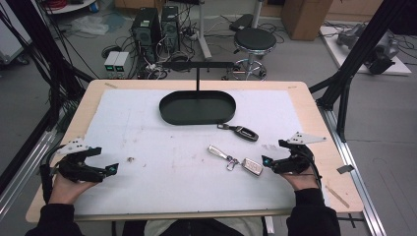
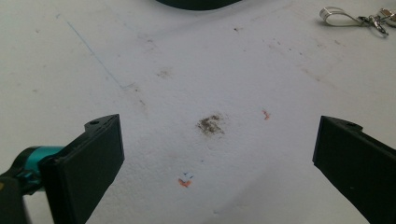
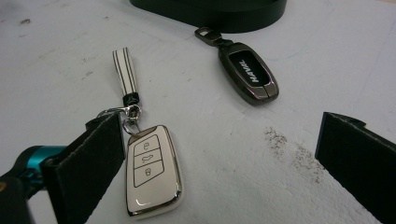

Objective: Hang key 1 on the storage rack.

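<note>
You held the right claw (image 1: 273, 153) spread beside the white key fob (image 3: 152, 170) on the table (image 1: 147, 147); centring both jaws around it before squeezing was advisable.

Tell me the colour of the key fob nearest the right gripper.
White key fob with silver trim, clearest in the right gripper view.

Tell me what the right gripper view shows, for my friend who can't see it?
A white car key with three buttons and a striped strap lies on the white mat beside one of the right gripper's open black jaws. Farther off lies a dark key, near a black tray.
</note>
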